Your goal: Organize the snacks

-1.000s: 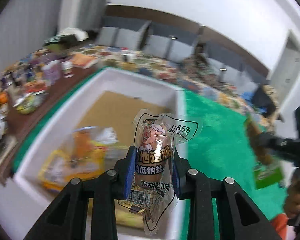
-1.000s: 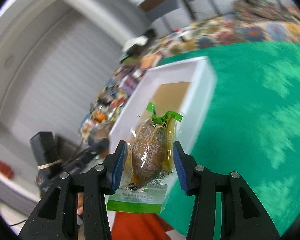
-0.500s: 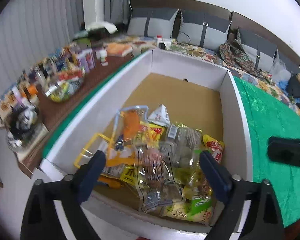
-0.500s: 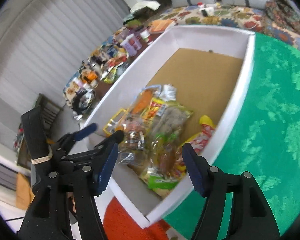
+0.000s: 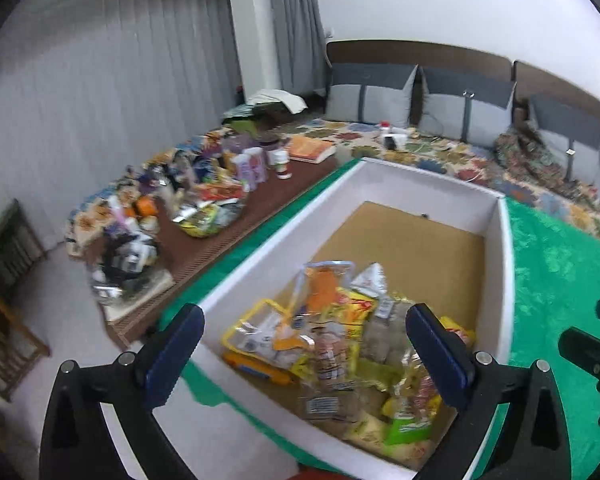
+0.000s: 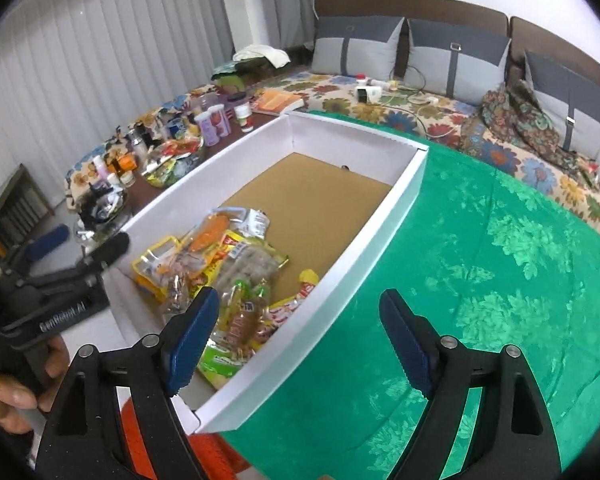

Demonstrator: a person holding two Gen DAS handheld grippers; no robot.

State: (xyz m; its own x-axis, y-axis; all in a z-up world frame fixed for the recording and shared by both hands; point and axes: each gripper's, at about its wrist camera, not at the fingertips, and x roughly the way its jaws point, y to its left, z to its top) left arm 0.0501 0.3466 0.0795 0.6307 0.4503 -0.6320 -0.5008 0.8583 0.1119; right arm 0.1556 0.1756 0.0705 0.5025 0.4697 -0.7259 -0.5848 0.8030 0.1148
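Observation:
A white box point(image 5: 507, 280) with a brown floor stands on the green cloth, and a pile of snack packs point(image 5: 340, 344) fills its near end. My left gripper point(image 5: 305, 344) hovers over that pile, open wide with nothing between its pads. In the right wrist view the same box point(image 6: 380, 236) and snack pile point(image 6: 228, 272) lie left of centre. My right gripper point(image 6: 300, 320) hangs over the box's near right wall, its jaws opening and empty. A green-edged pack point(image 6: 224, 356) lies just below its left pad. The left gripper point(image 6: 80, 245) shows at the left edge, held by a hand point(image 6: 12, 394).
The green patterned cloth point(image 6: 500, 280) stretches right of the box. A brown side table point(image 5: 220, 200) left of the box is crowded with bottles and packets. Behind is a floral-covered sofa point(image 6: 380, 108) with grey cushions. One of the right gripper's fingers point(image 5: 588, 354) shows at the right edge.
Both grippers let go of their packs, the sausage pack on the left and the green-edged pack on the right. Both packs now lie in the box. Both jaws have opened and both views tipped down.

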